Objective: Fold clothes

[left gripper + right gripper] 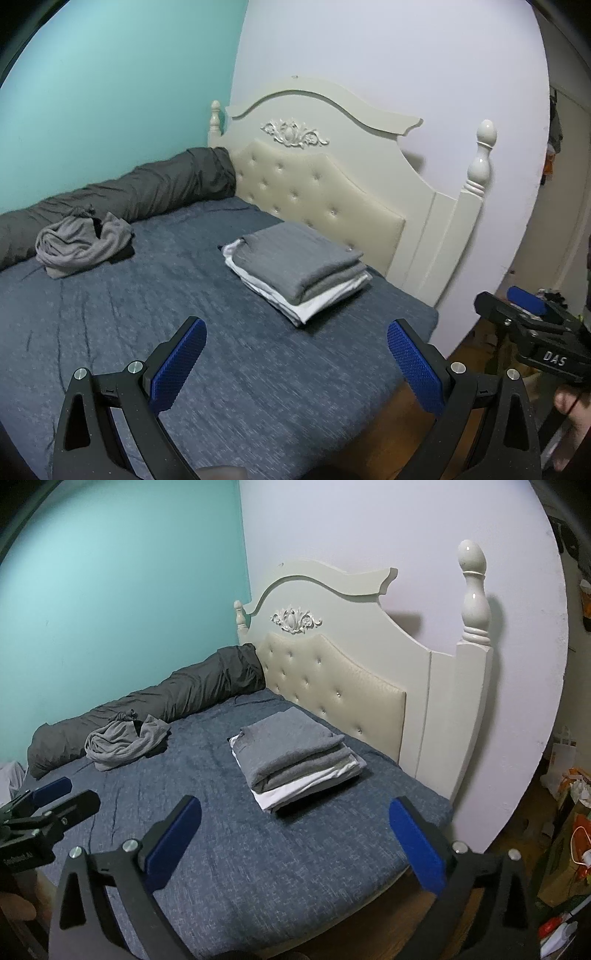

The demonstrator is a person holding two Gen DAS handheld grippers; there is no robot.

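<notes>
Both the left gripper (296,328) and the right gripper (295,806) have black frames, silver screws and textured blue pads (177,363); white "DAS" lettering marks one.

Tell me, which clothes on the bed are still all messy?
The crumpled grey garment by the dark rolled blanket near the teal wall. The other clothes sit in a neat folded stack by the headboard.

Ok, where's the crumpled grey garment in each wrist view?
Left wrist: crumpled garment at far left, against the dark bolster.
Right wrist: garment left of centre, beyond the folded stack.
Shared landmark: the cream headboard.
</notes>
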